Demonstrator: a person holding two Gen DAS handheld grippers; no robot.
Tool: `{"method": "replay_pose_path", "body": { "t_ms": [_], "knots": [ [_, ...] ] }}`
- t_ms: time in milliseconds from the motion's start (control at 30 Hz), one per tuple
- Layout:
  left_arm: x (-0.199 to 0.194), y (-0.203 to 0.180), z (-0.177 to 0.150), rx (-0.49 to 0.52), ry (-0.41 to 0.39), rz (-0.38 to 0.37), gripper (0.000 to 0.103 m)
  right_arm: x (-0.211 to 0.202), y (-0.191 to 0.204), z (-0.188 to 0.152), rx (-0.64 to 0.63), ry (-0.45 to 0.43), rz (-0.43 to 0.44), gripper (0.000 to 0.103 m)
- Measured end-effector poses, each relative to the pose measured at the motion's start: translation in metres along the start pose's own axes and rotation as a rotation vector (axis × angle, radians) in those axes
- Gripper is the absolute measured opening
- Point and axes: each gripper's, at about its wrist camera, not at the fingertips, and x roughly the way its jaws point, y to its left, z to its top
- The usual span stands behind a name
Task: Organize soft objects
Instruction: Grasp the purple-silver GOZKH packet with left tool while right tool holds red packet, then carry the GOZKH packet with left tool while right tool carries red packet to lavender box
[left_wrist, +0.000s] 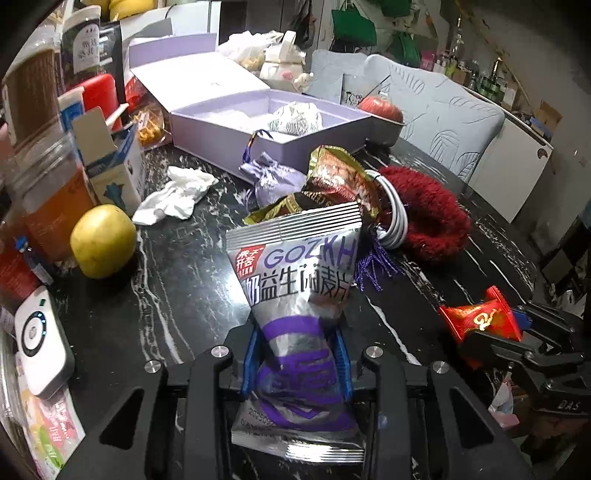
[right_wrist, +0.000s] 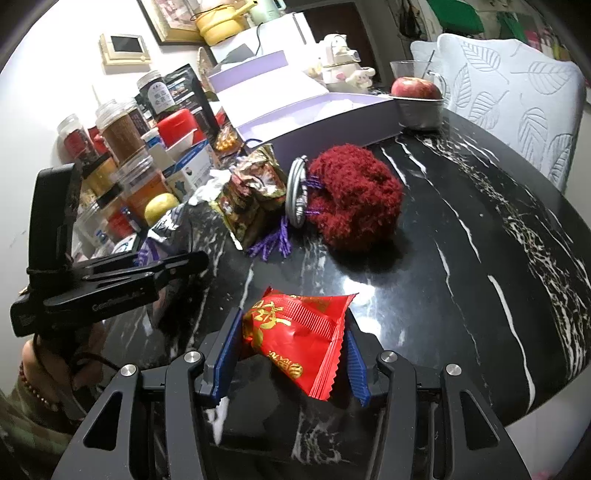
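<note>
Nearest, the left gripper (left_wrist: 295, 363) has its fingers clenched on a silver snack packet (left_wrist: 295, 295); the right gripper (right_wrist: 291, 358) grasps a red sachet (right_wrist: 295, 332). Farther along the table (right_wrist: 461, 240) lie a red woolly bundle (right_wrist: 354, 192) and an open lilac box (left_wrist: 266, 122).

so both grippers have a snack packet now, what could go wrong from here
1. The left gripper pinches the silver packet low, so its tall upper part could flop or slip.
2. That packet hangs just over the gold wrapper and might drag it.
3. The right gripper clamps the red packet hard enough to crush its contents, perhaps.
</note>
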Motion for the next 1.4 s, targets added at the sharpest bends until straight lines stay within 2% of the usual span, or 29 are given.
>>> {"method": "replay_pose_path", "body": {
  "t_ms": [167, 567, 700, 967, 1400],
  "knots": [
    [-0.014, 0.002, 0.003, -0.021, -0.014, -0.037, 0.030, -0.002, 0.006, 0.004, -0.006, -0.004, 0.021, 0.050],
    [-0.053, 0.004, 0.018, -0.042, -0.106, -0.046, 0.030, -0.014, 0.022, 0.023, -0.045, -0.024, 0.031, 0.050],
    [-0.066, 0.003, 0.032, -0.016, -0.141, -0.027, 0.030, -0.021, 0.032, 0.035, -0.067, -0.060, 0.014, 0.050],
    [-0.082, 0.002, 0.063, 0.018, -0.213, -0.040, 0.030, -0.029, 0.042, 0.062, -0.093, -0.090, 0.021, 0.050],
    [-0.085, 0.001, 0.117, 0.063, -0.297, -0.044, 0.030, -0.036, 0.046, 0.120, -0.151, -0.156, 0.030, 0.050]
  ]
}}
